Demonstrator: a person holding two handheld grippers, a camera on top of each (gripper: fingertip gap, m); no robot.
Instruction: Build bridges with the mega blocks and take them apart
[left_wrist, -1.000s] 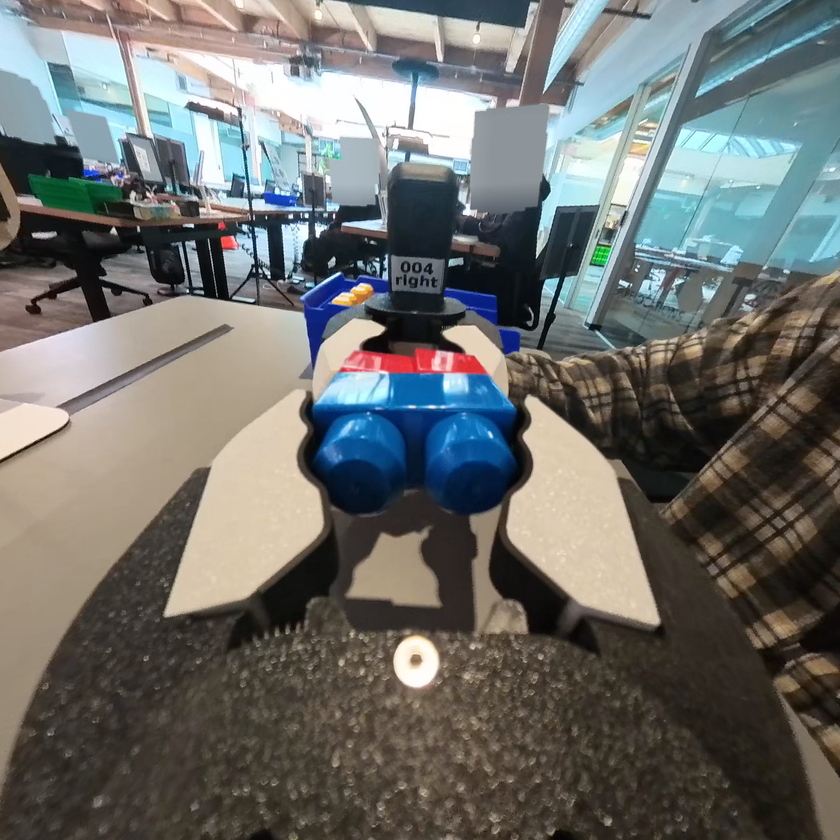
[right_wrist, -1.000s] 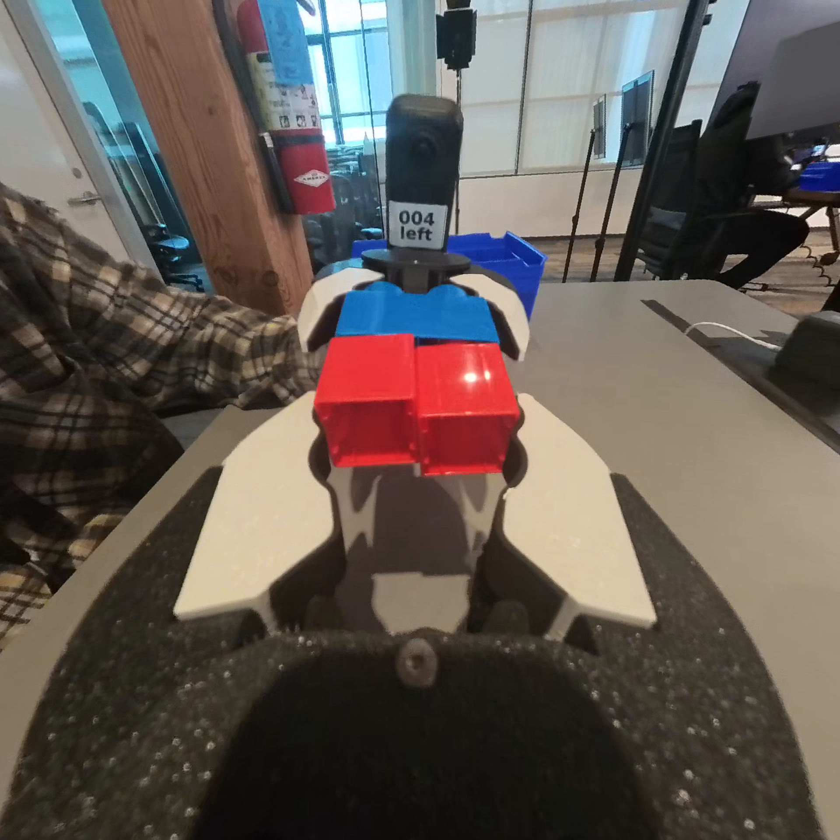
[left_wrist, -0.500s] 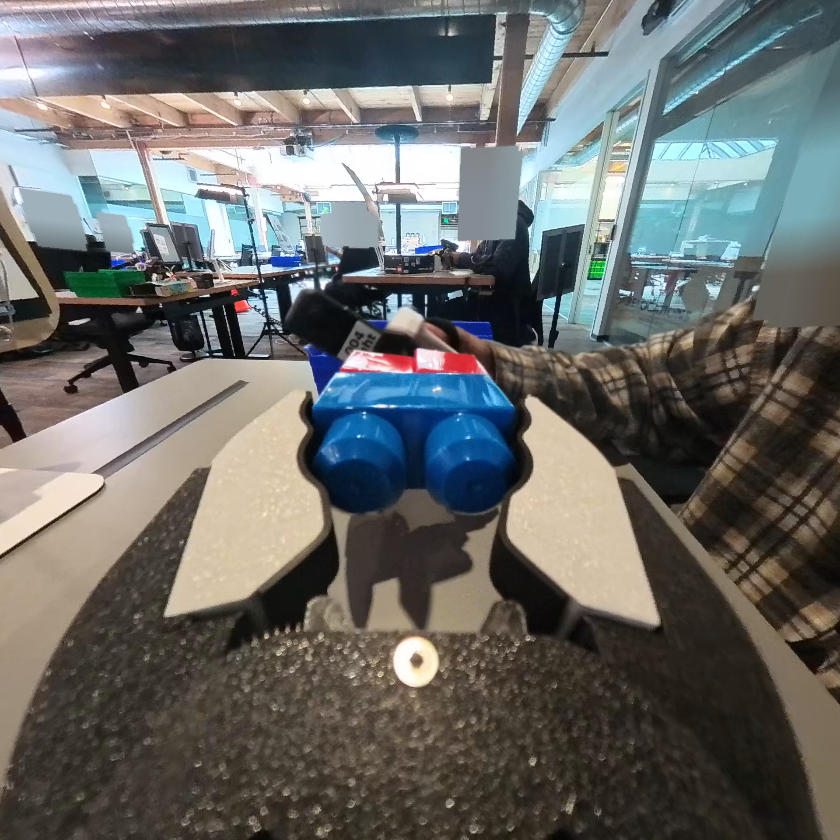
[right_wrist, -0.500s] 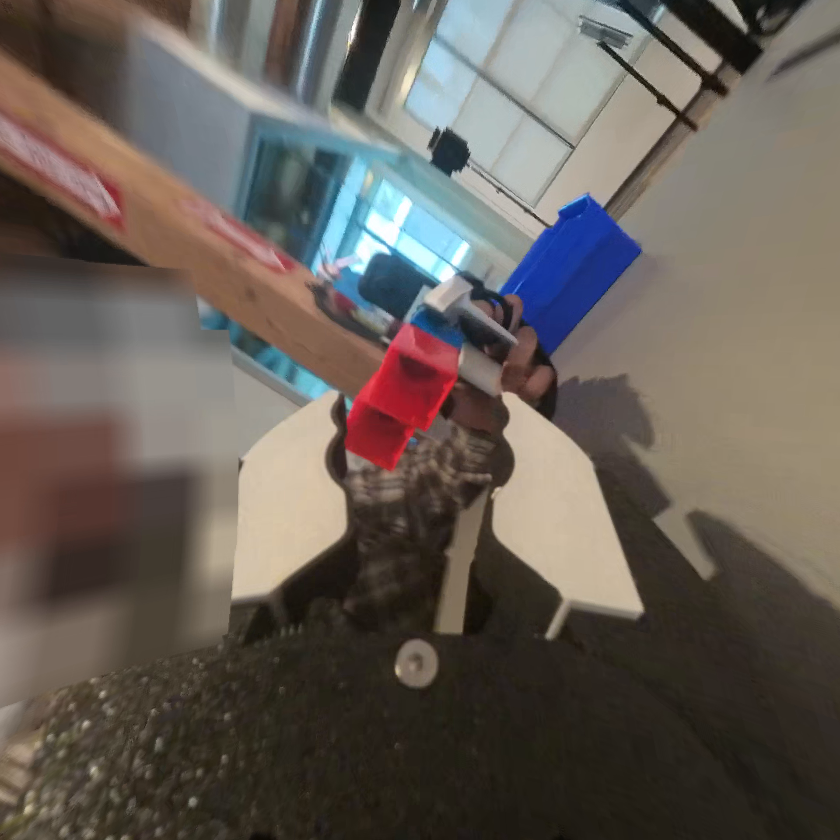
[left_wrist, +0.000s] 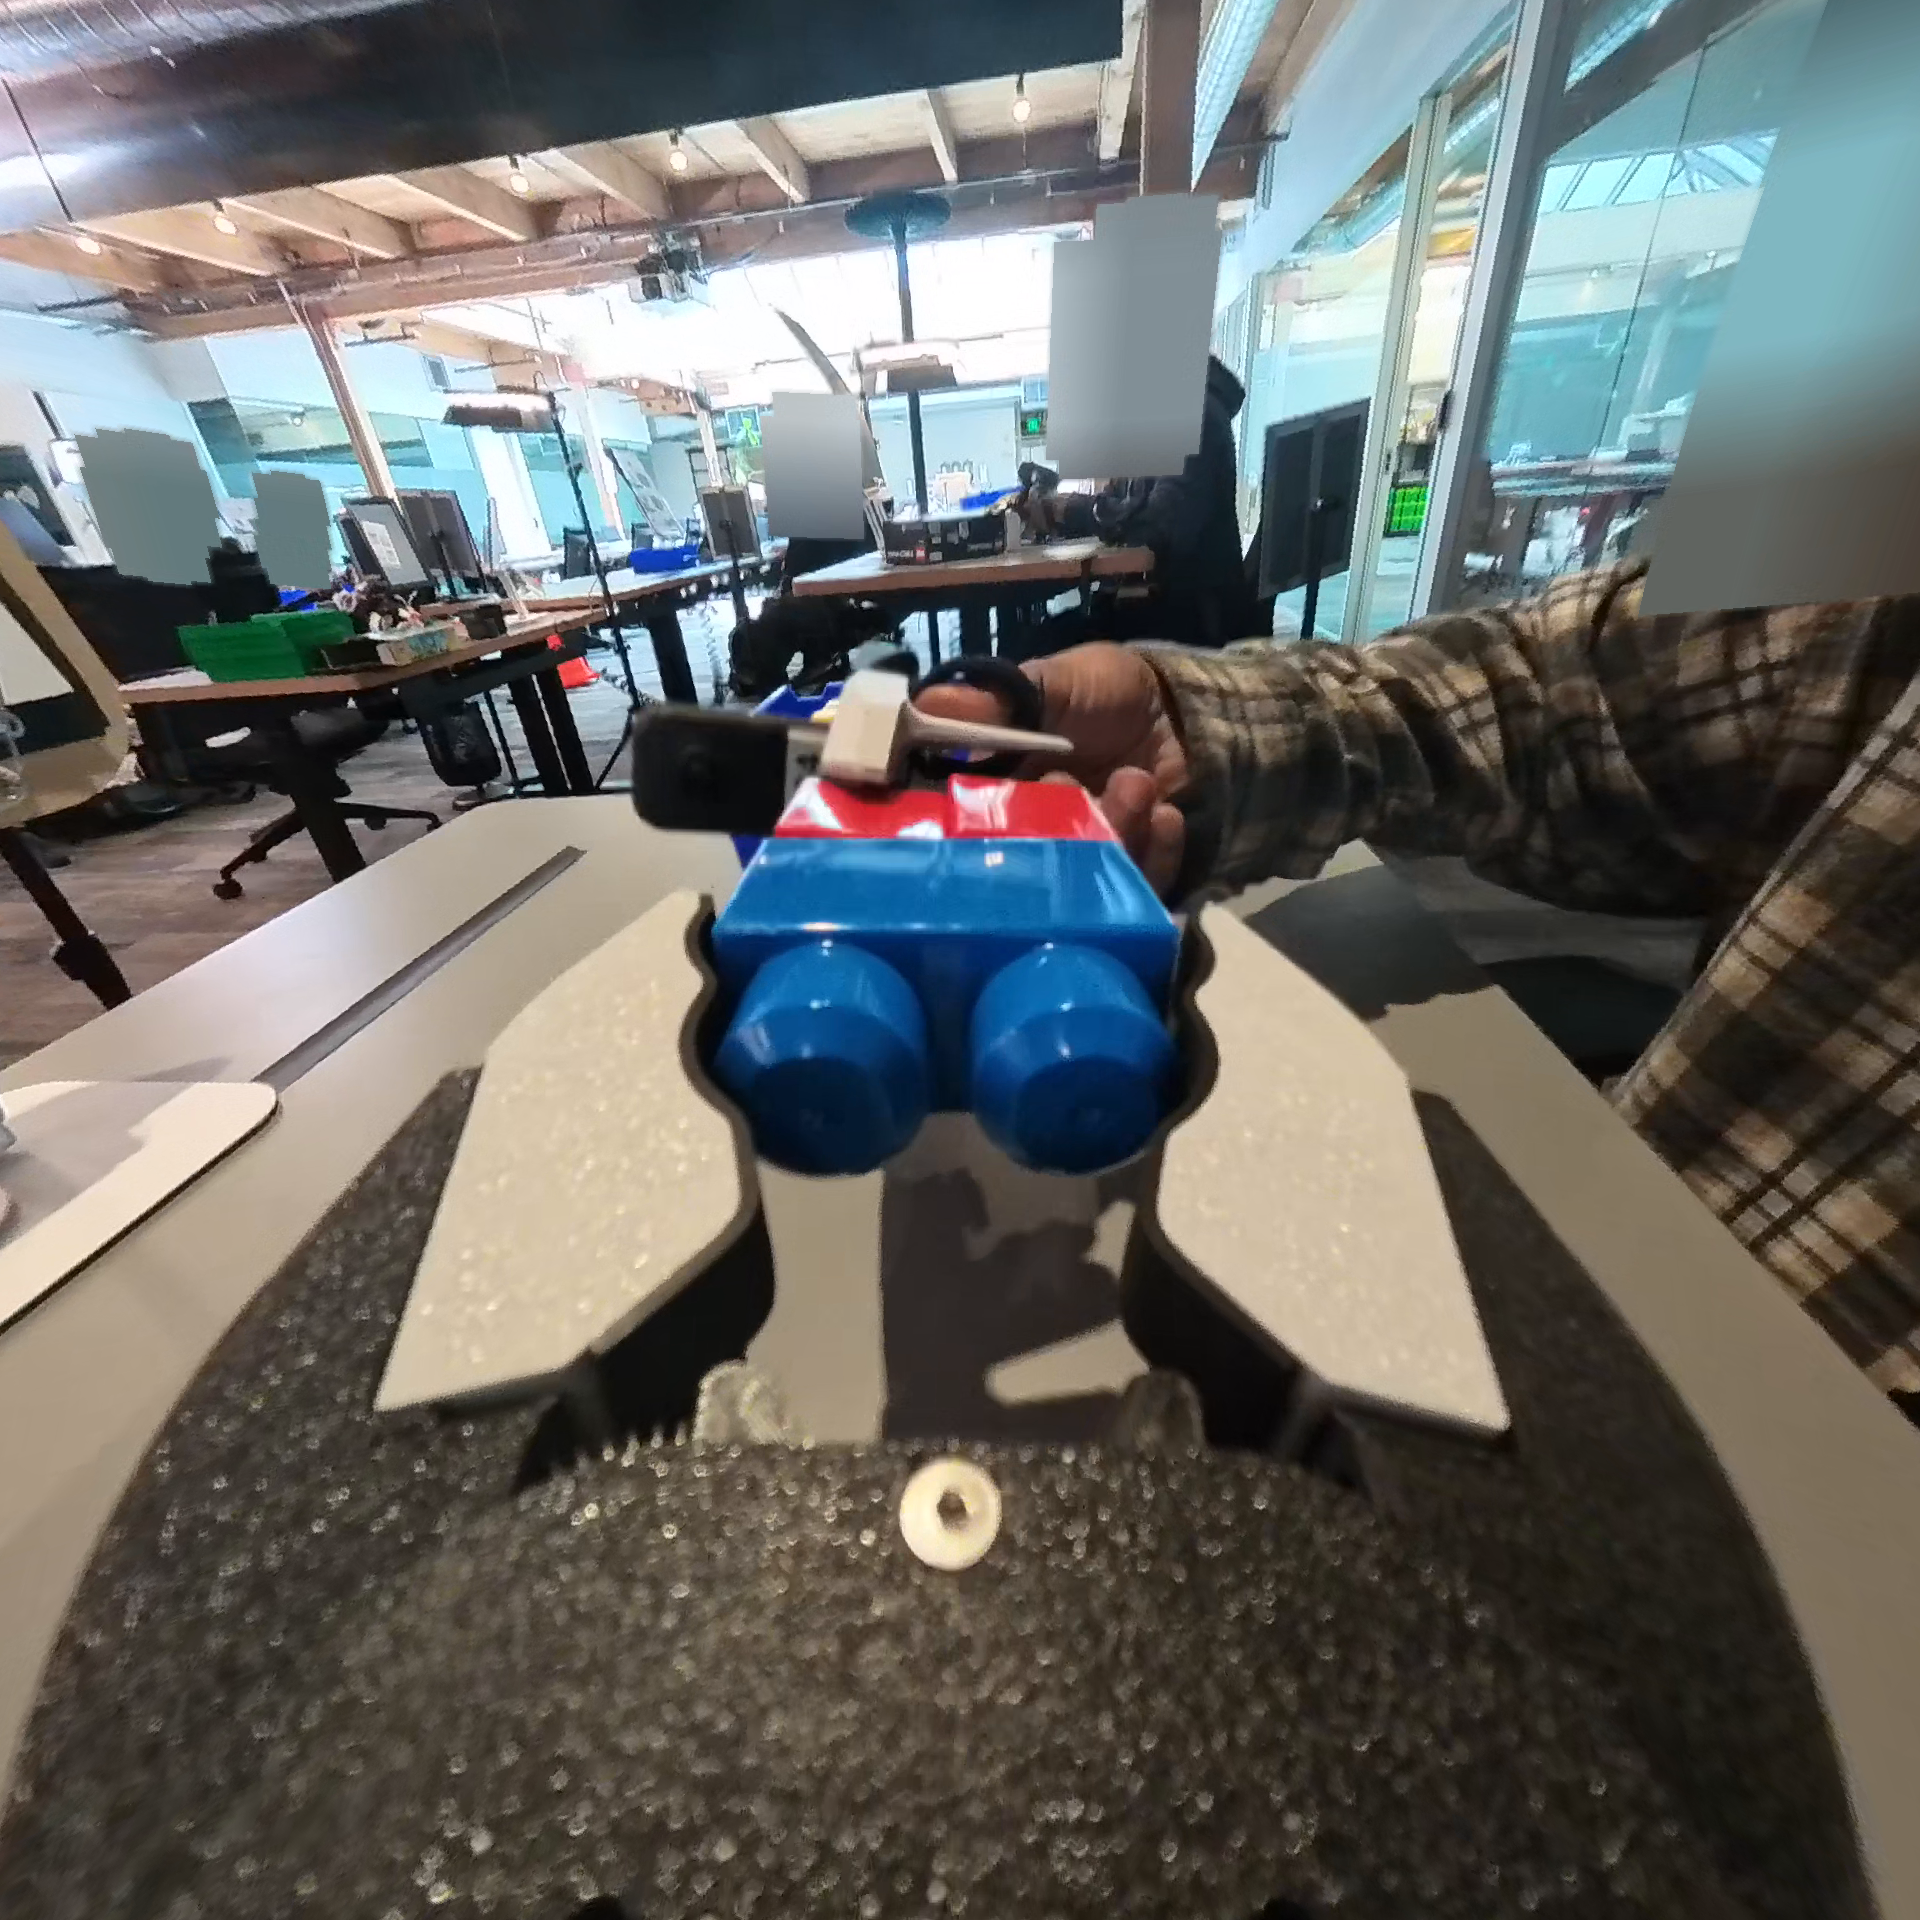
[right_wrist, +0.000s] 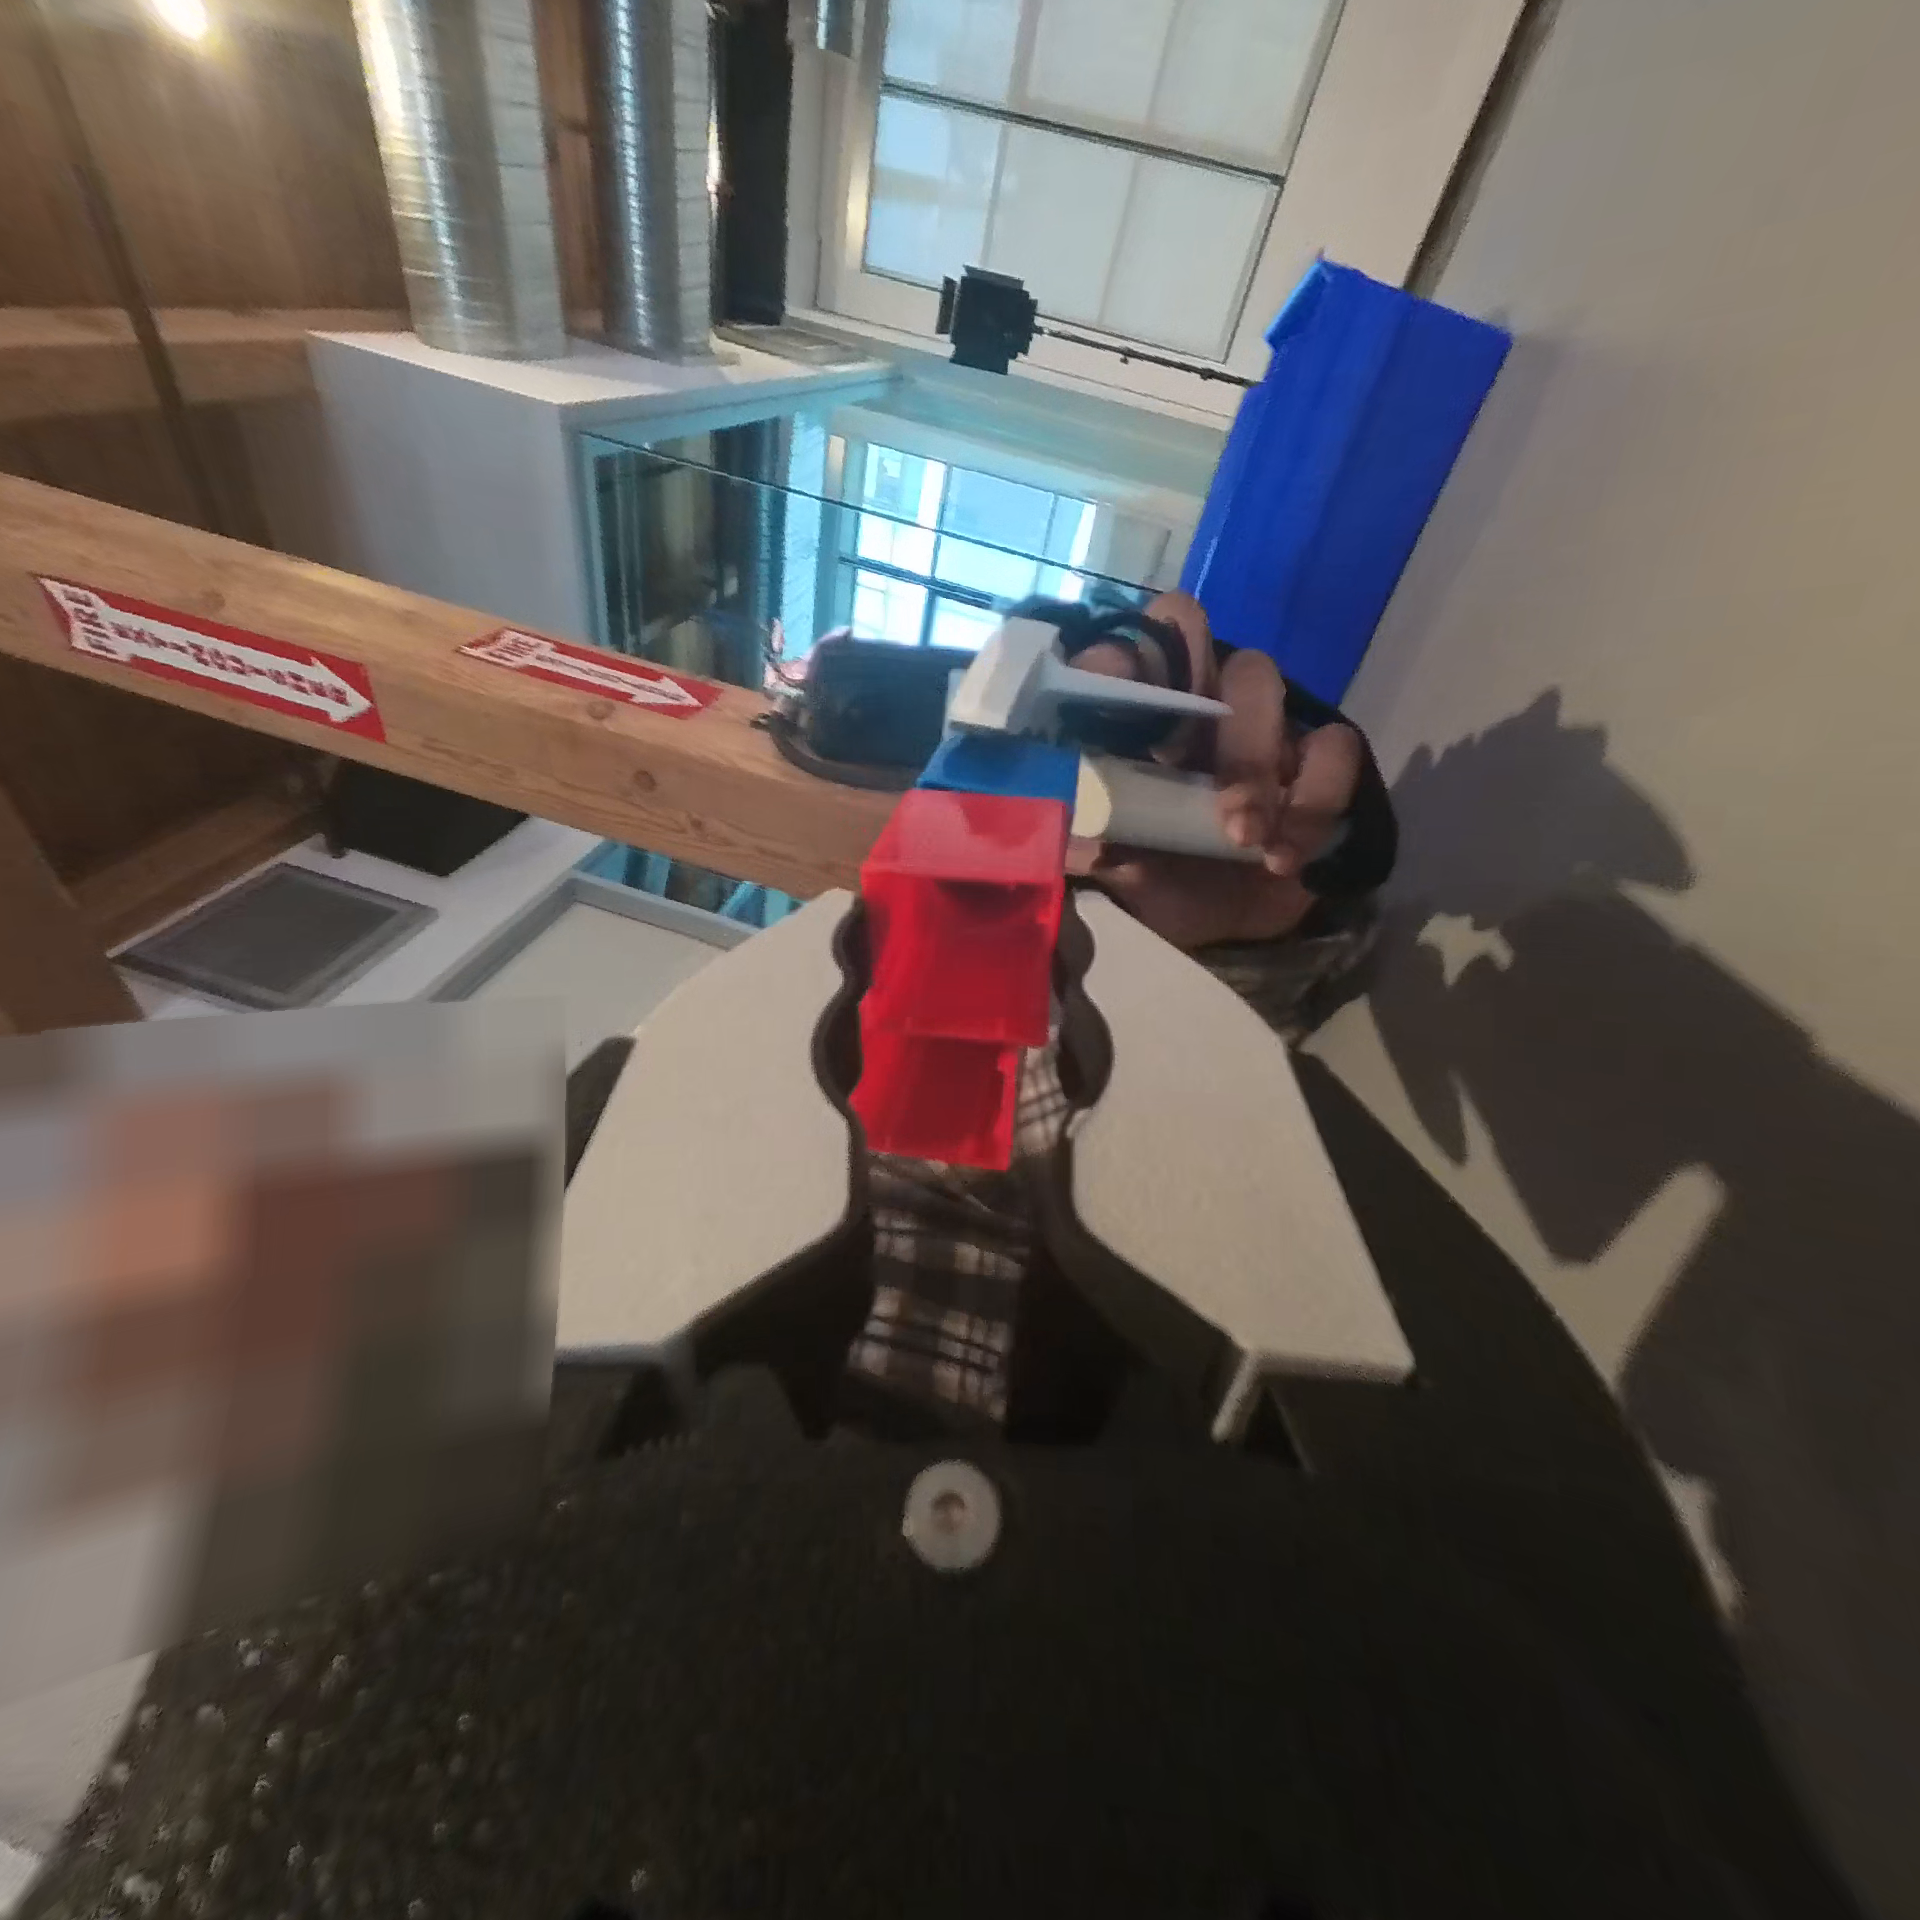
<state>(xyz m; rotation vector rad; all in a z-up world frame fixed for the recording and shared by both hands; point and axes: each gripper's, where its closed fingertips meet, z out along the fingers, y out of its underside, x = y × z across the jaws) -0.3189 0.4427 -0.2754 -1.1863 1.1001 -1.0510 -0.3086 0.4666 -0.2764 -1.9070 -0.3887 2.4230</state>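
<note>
Right gripper (right_wrist: 956, 997) rolled sideways; right view shows red block (right_wrist: 961, 971) hollows.

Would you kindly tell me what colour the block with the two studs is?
Blue block; clearest in the left wrist view.

Wrist cameras facing each other closely, right apparently rolled sideways

– What was the room like?
– Big, with wood beams (left_wrist: 582, 197) up high, glass walls (left_wrist: 1538, 343) on one side, and brown desks (left_wrist: 966, 566)
– And the light?
– Bright windows (right_wrist: 1049, 197)
</note>
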